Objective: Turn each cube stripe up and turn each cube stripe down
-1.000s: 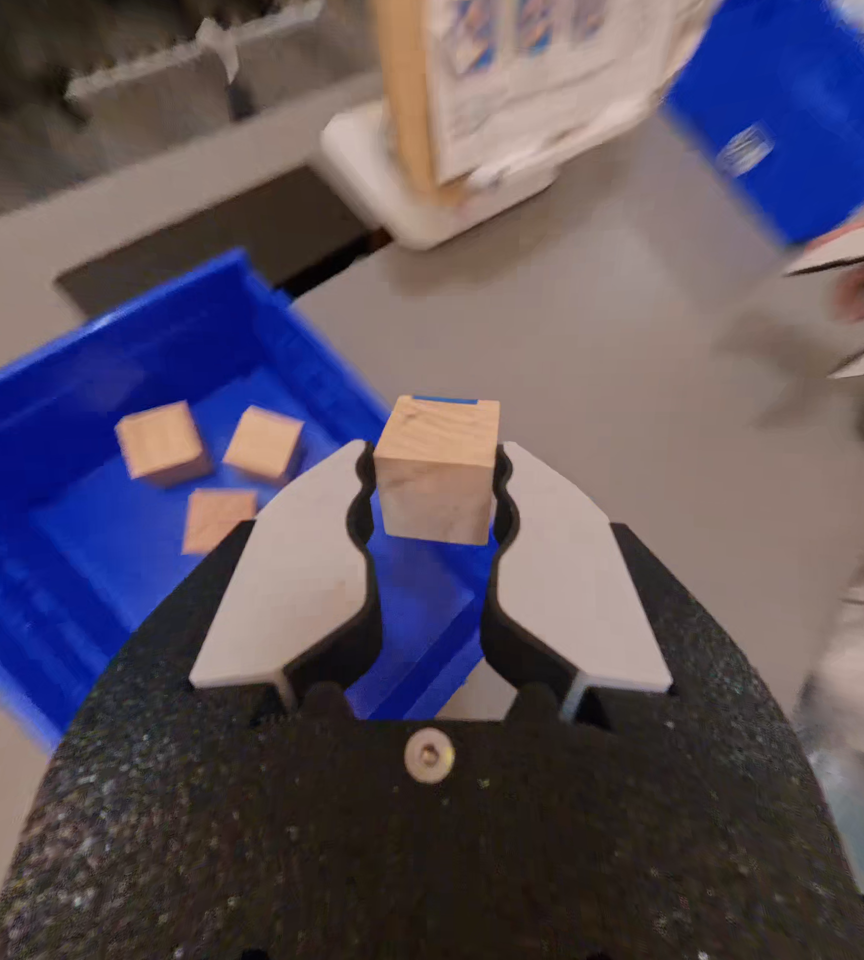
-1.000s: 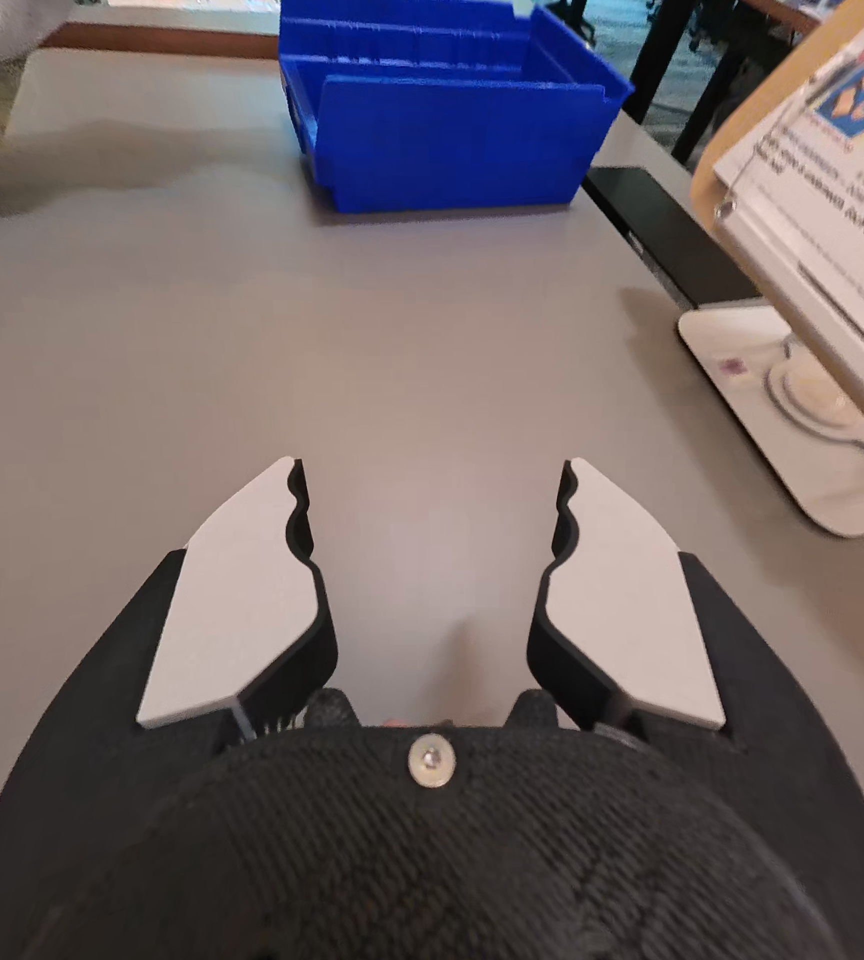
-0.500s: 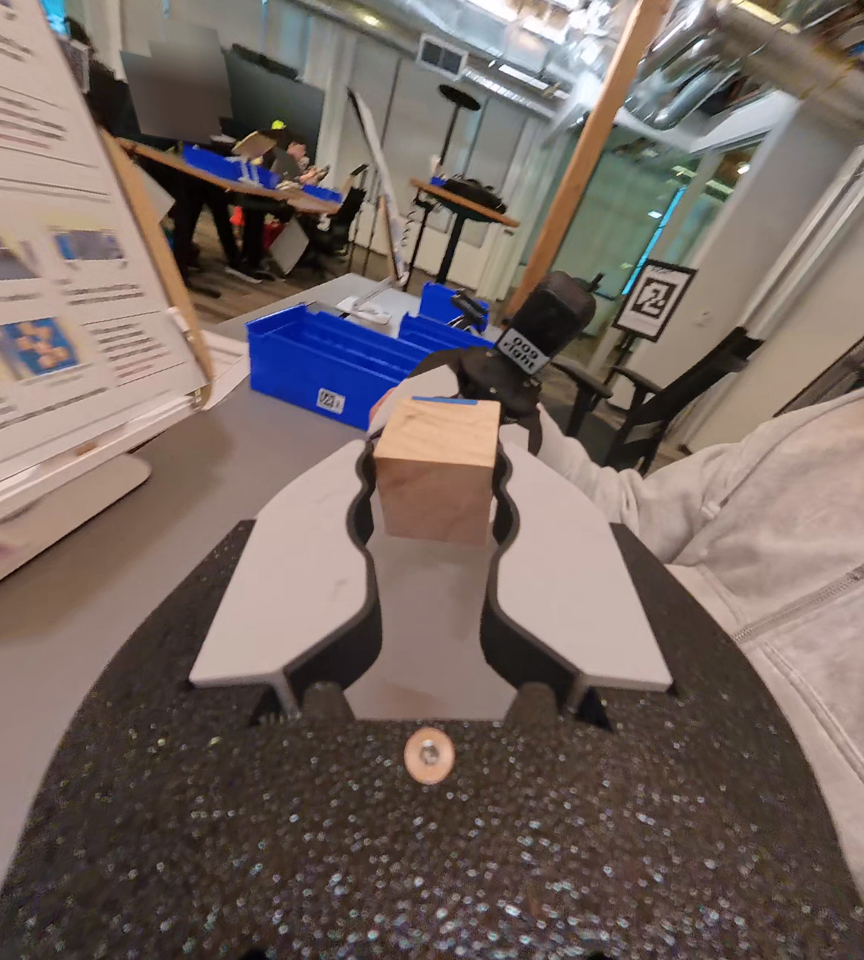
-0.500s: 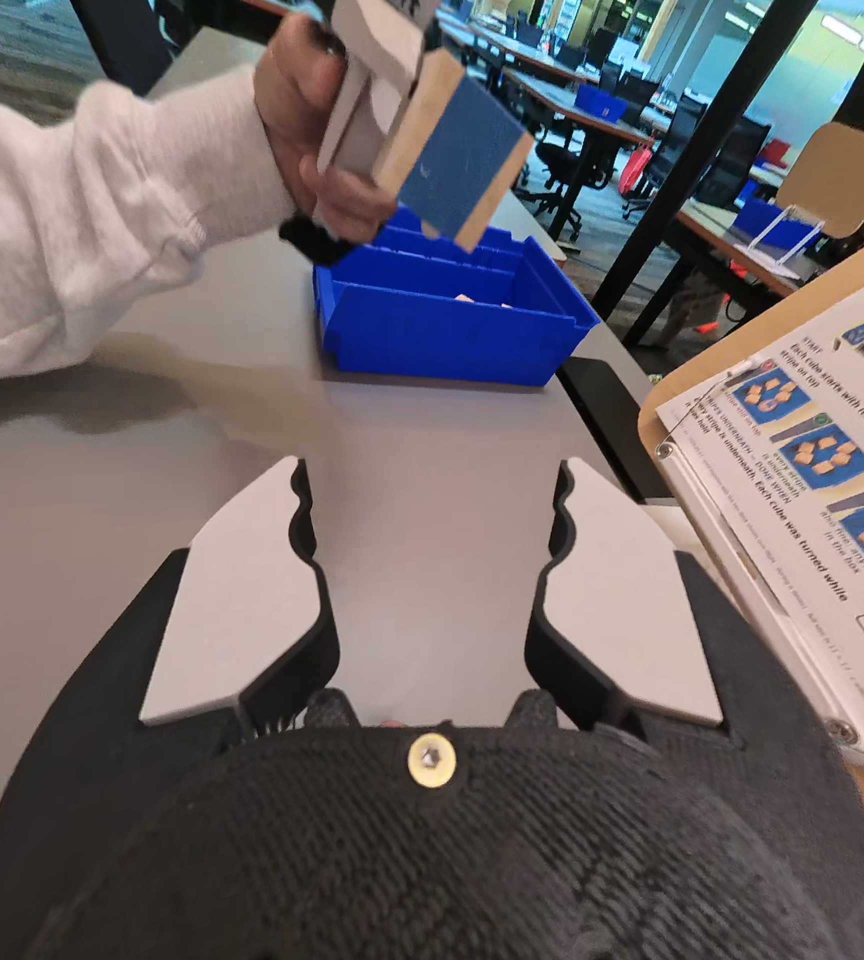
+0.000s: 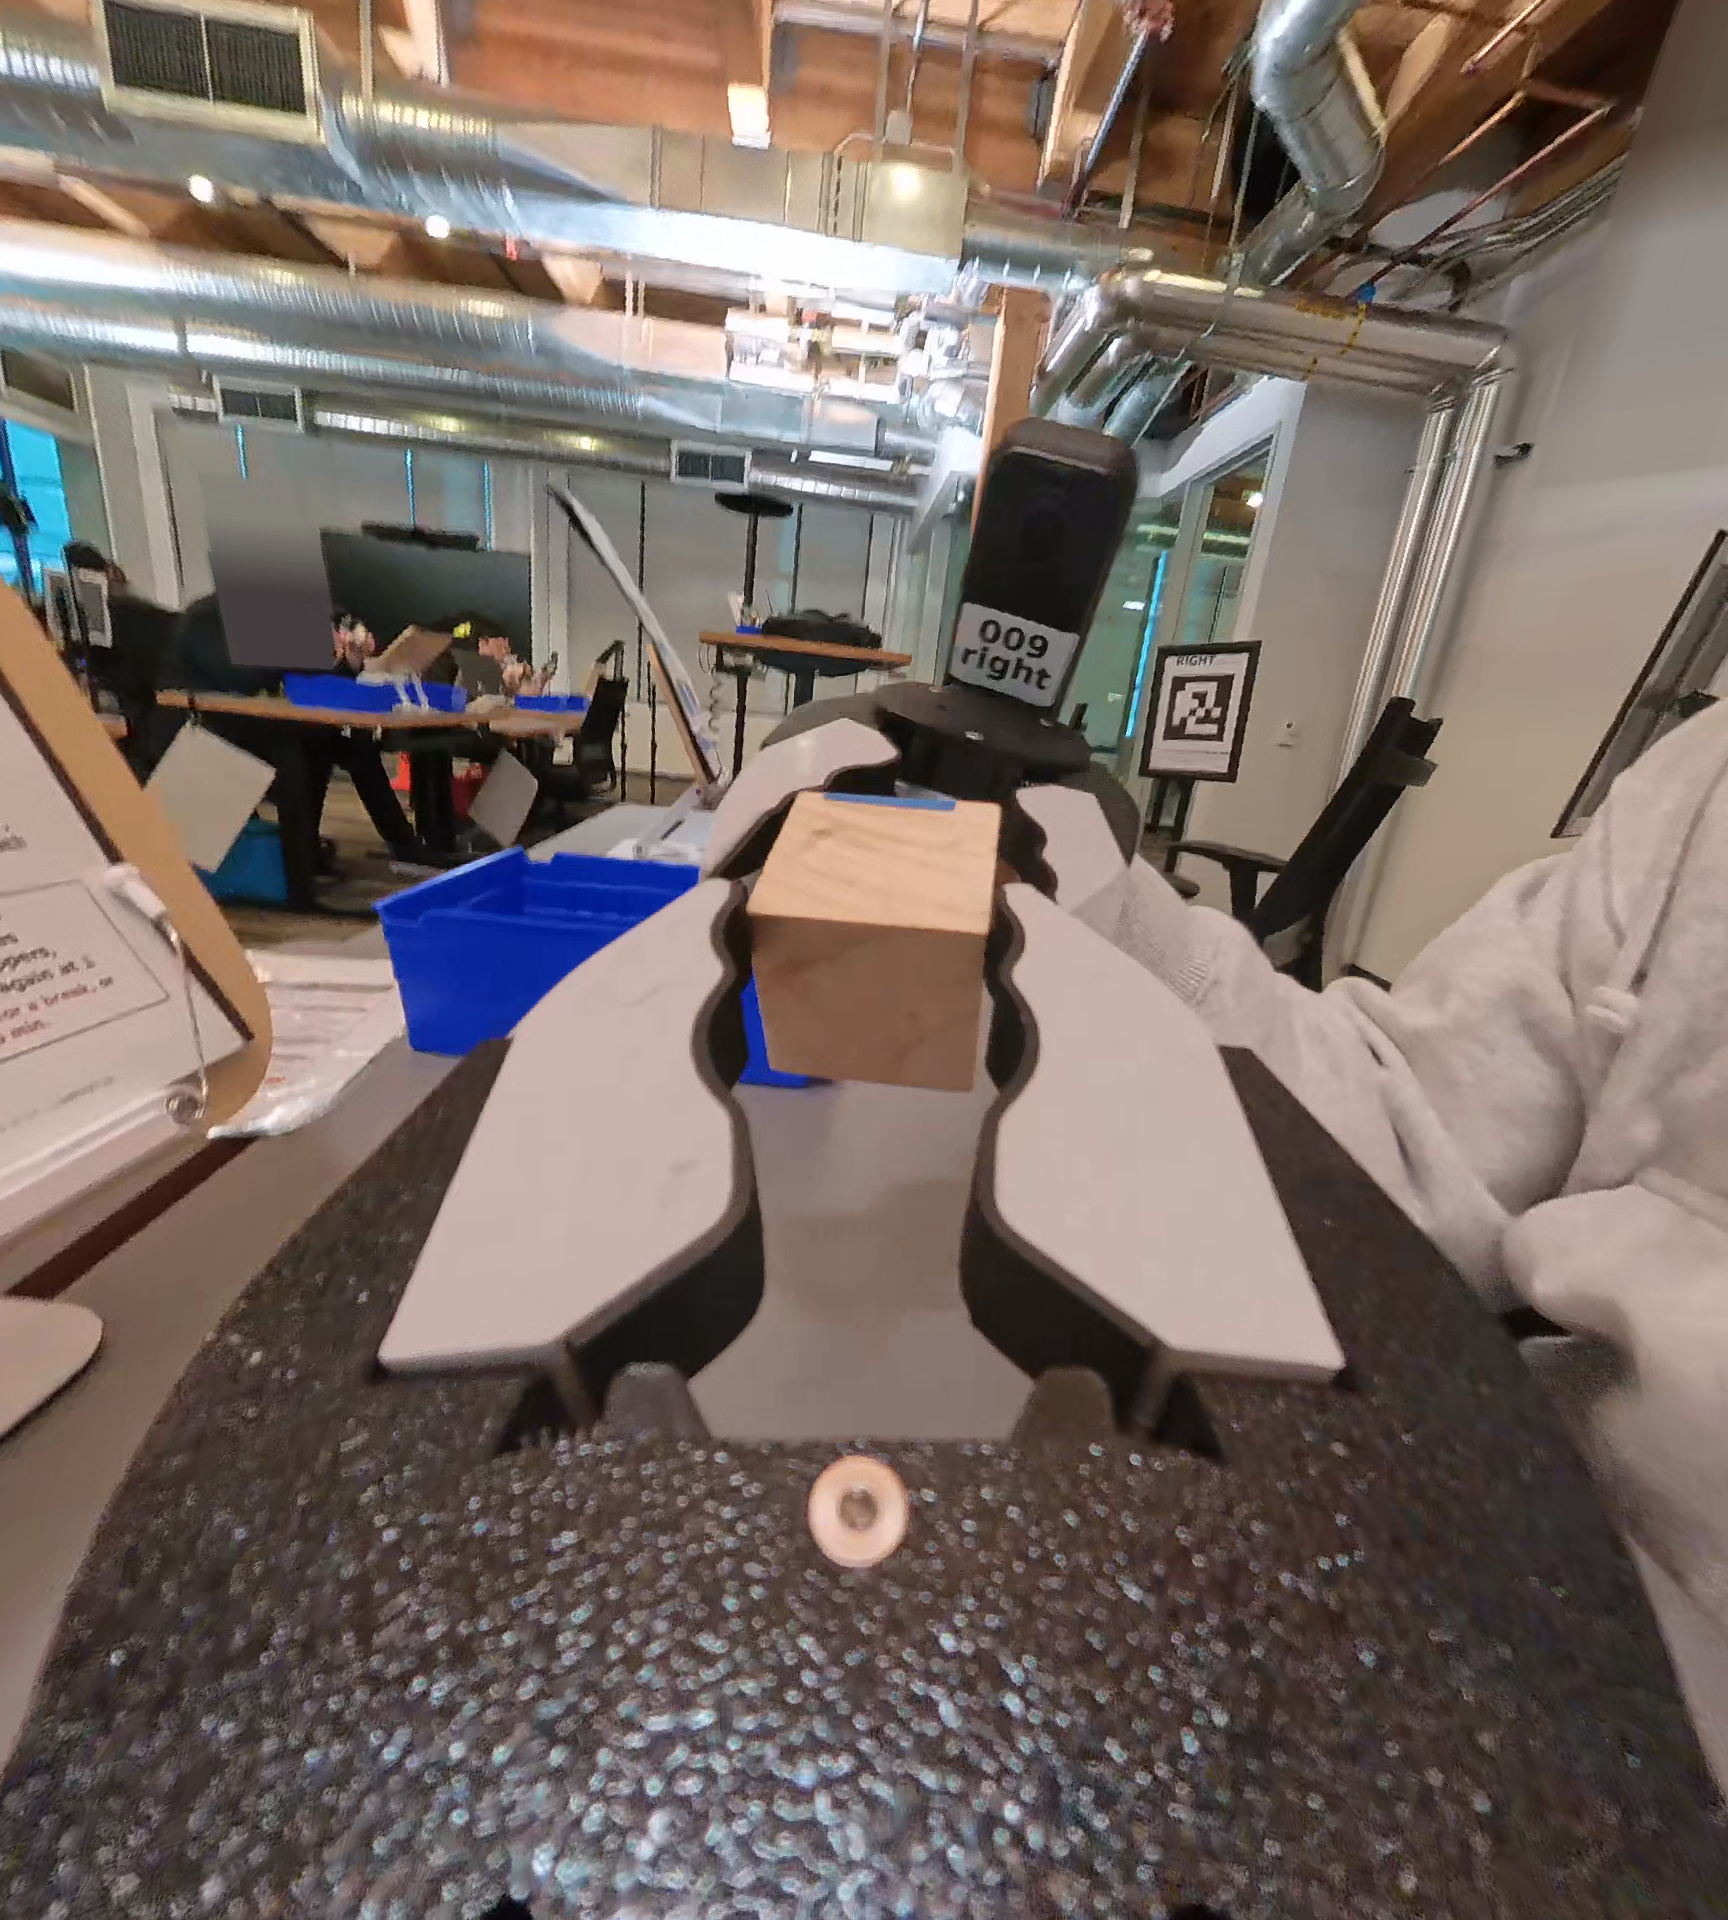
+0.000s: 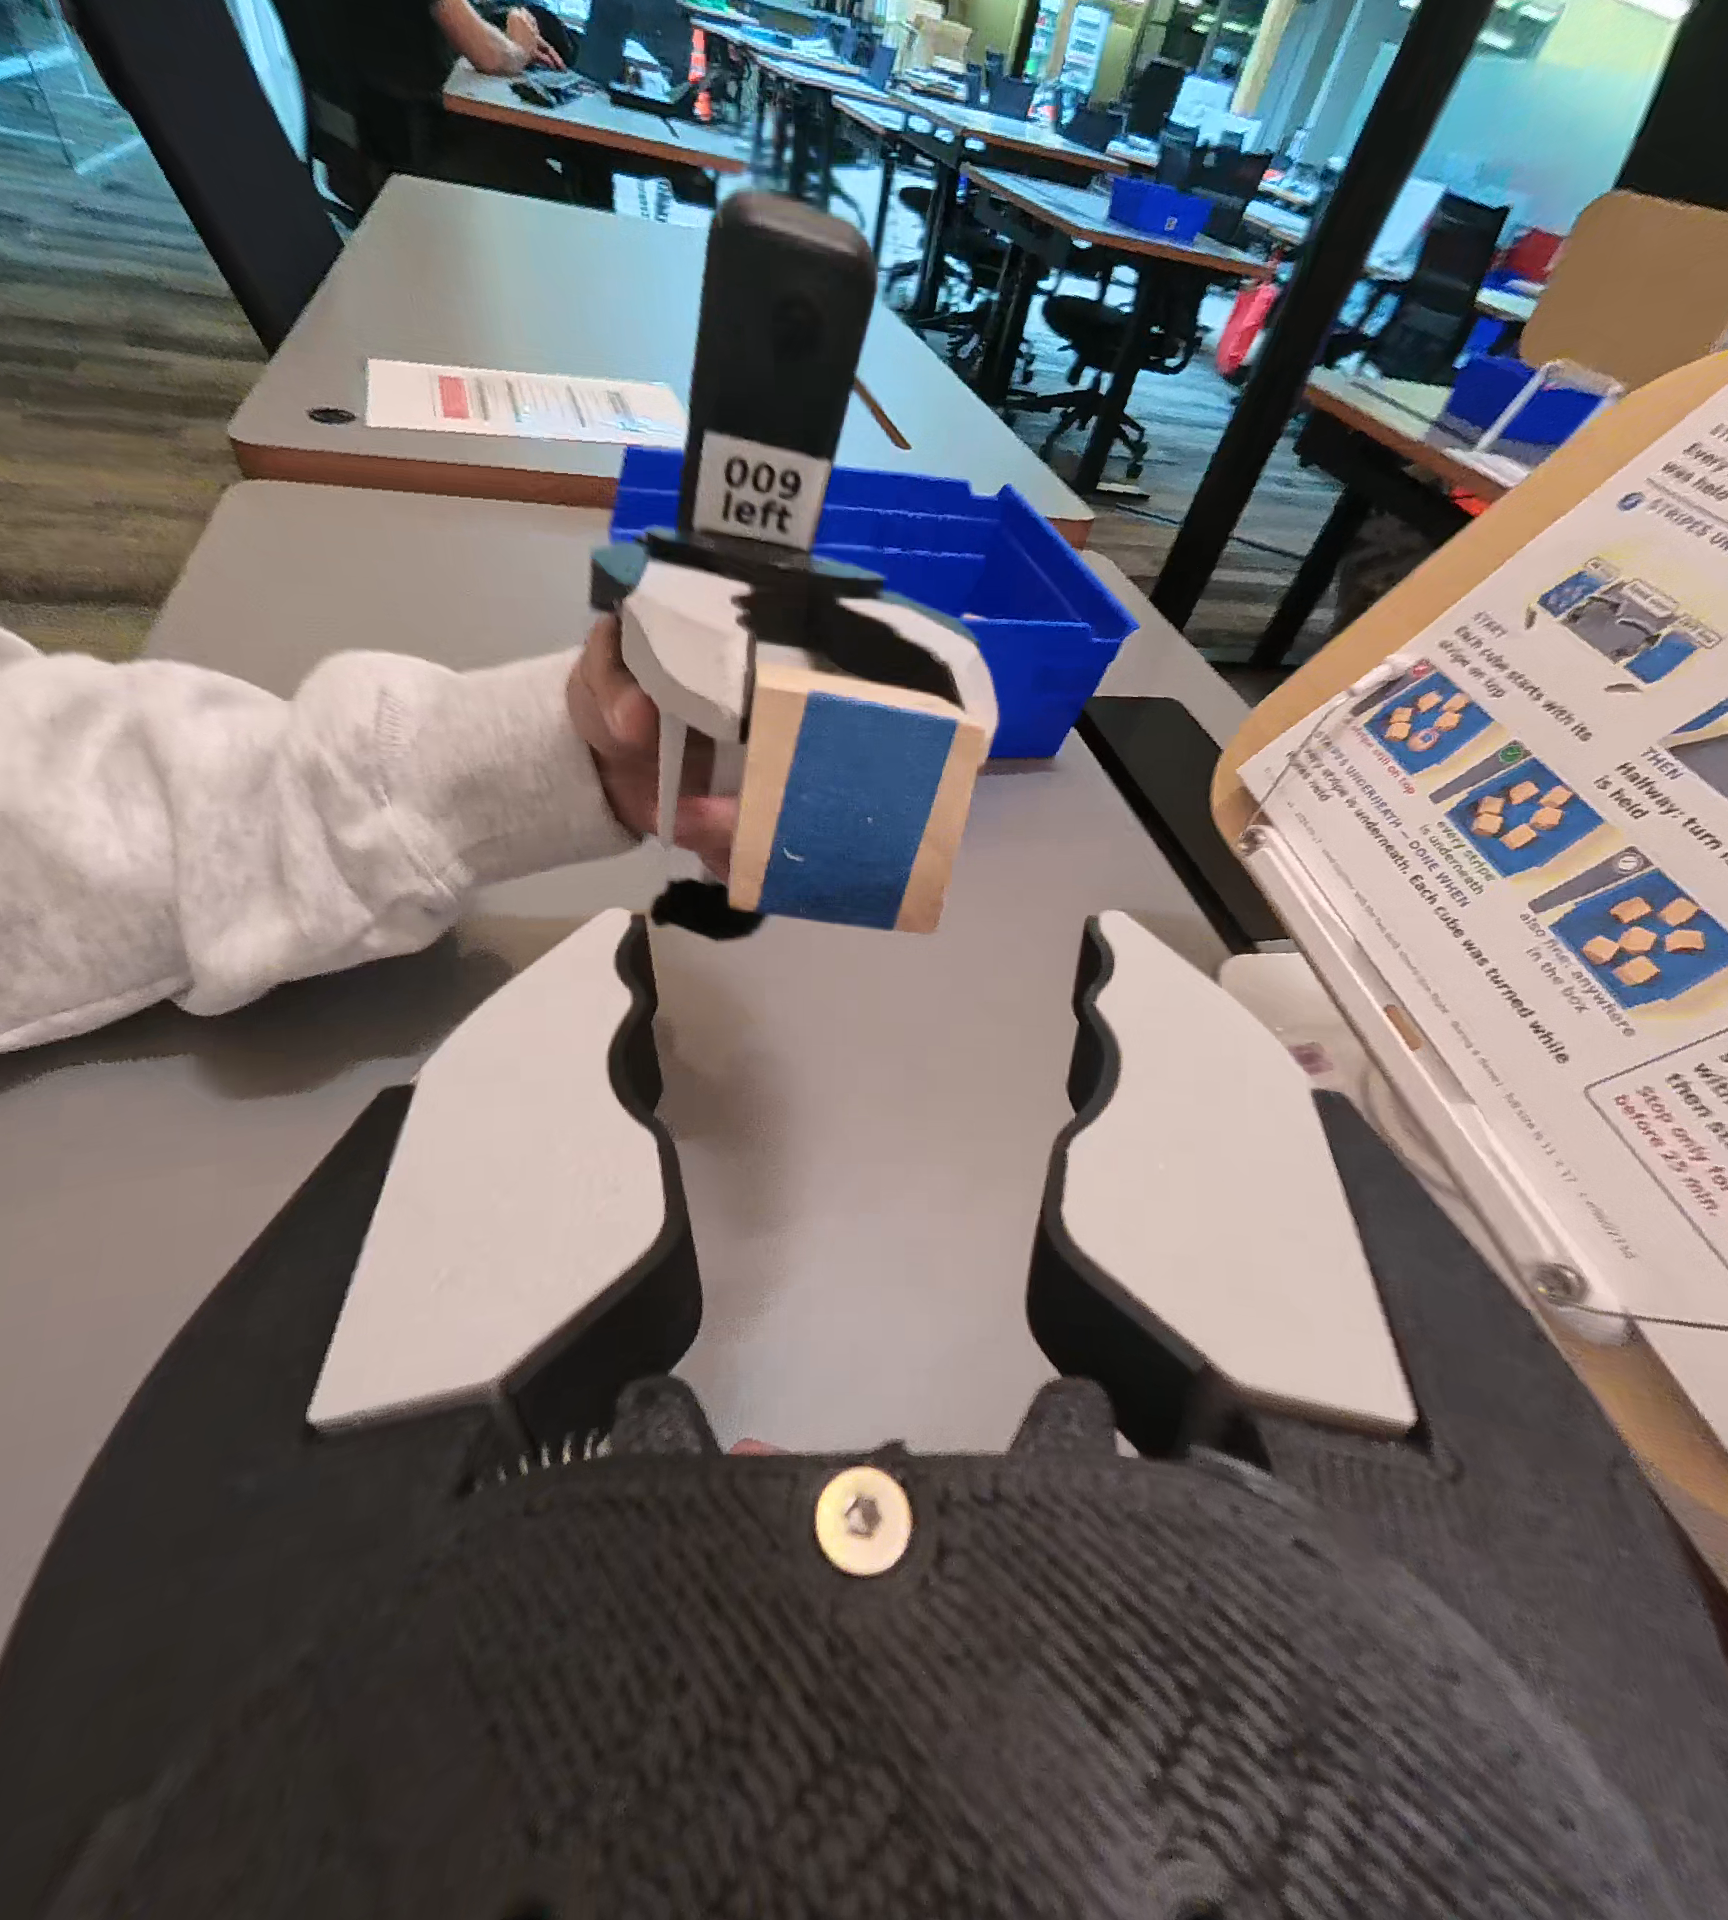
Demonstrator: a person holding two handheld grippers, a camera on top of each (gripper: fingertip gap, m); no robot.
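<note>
The left tongs have carried the cube from the bin to mid-air over the worktop, stripe now facing the right tongs, which gape wide just short: a handover looks next.

Grey table under blue bin

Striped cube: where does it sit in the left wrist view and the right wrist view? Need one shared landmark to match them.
Left wrist view: the striped cube sits just above centre, clamped in the left claw, plain wood towards the lens, only a blue edge on top.
Right wrist view: upper centre, blue stripe facing the lens, above the open right claw.
Shared landmark: the wooden instruction board; left edge in one, right edge in the other.
</note>
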